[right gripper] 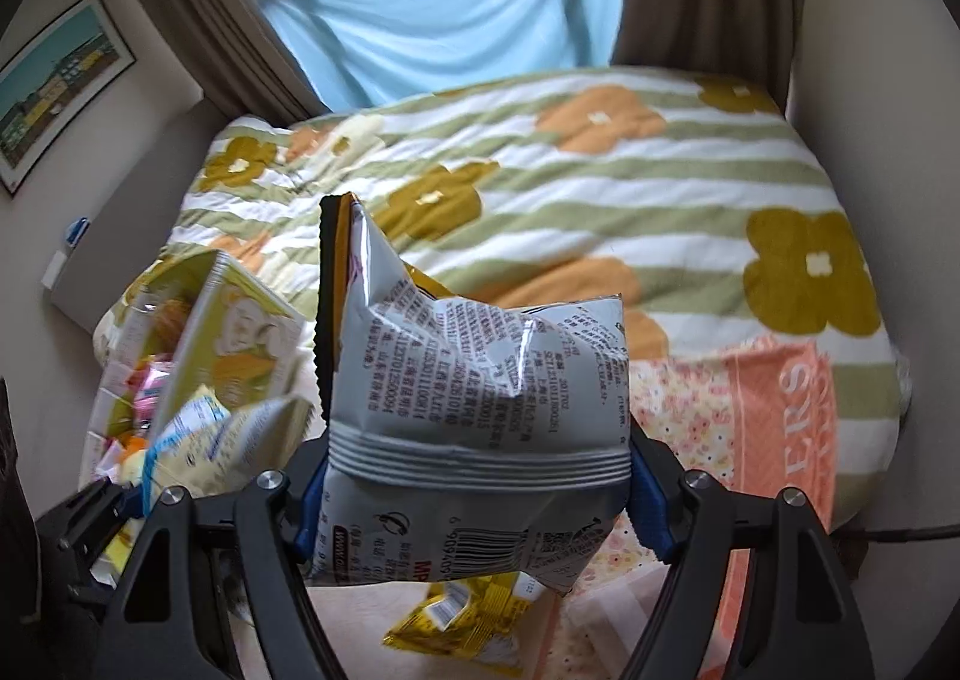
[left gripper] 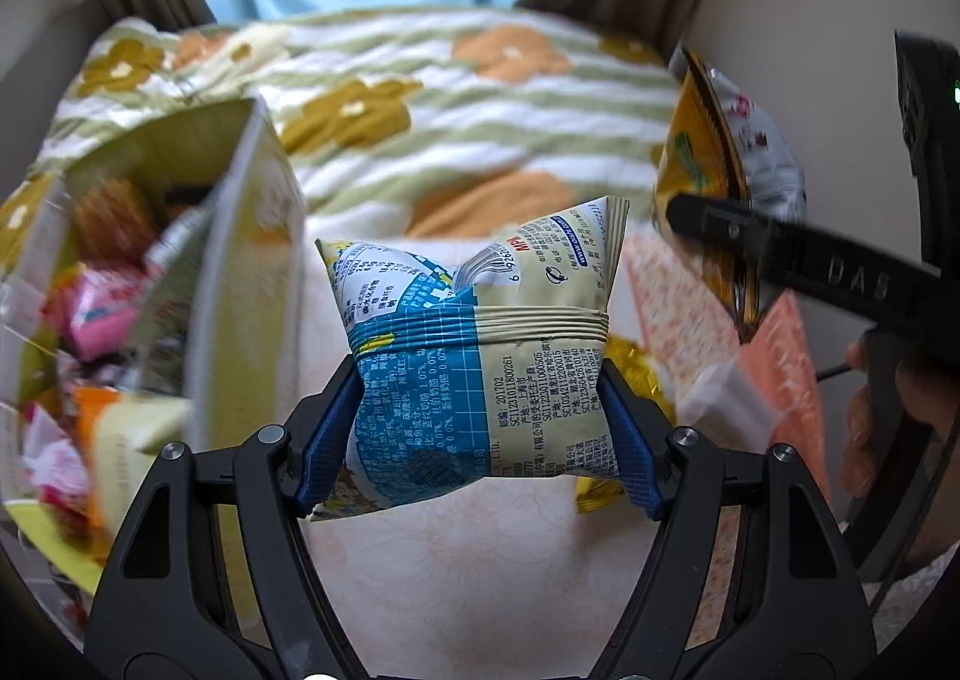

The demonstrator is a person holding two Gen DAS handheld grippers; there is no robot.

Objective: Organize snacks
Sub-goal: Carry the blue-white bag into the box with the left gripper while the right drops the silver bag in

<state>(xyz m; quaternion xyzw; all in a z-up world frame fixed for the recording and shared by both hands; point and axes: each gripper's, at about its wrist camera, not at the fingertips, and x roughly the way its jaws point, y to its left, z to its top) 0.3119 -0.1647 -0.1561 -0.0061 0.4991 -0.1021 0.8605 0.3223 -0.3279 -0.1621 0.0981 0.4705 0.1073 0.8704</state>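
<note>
My left gripper [left gripper: 480, 428] is shut on a puffy blue and cream snack bag [left gripper: 480, 356], held above the bed with its blue pads [left gripper: 630, 440] pressing both sides. My right gripper [right gripper: 474, 491] is shut on a silver and yellow snack bag [right gripper: 474, 380], also lifted off the bed. That bag [left gripper: 720, 170] and the right gripper's black finger show at the right of the left wrist view. An open yellow box [left gripper: 240, 272] full of mixed snacks stands to the left. The left gripper's bag [right gripper: 210, 440] shows low at the left in the right wrist view, in front of the box [right gripper: 240, 332].
A small yellow packet [right gripper: 468, 620] lies on the pale cloth below the right gripper. The bed carries a green-striped flower quilt [right gripper: 540, 188] and an orange towel [right gripper: 780, 410]. Blue and brown curtains hang behind. A hand [left gripper: 870, 428] holds the right gripper.
</note>
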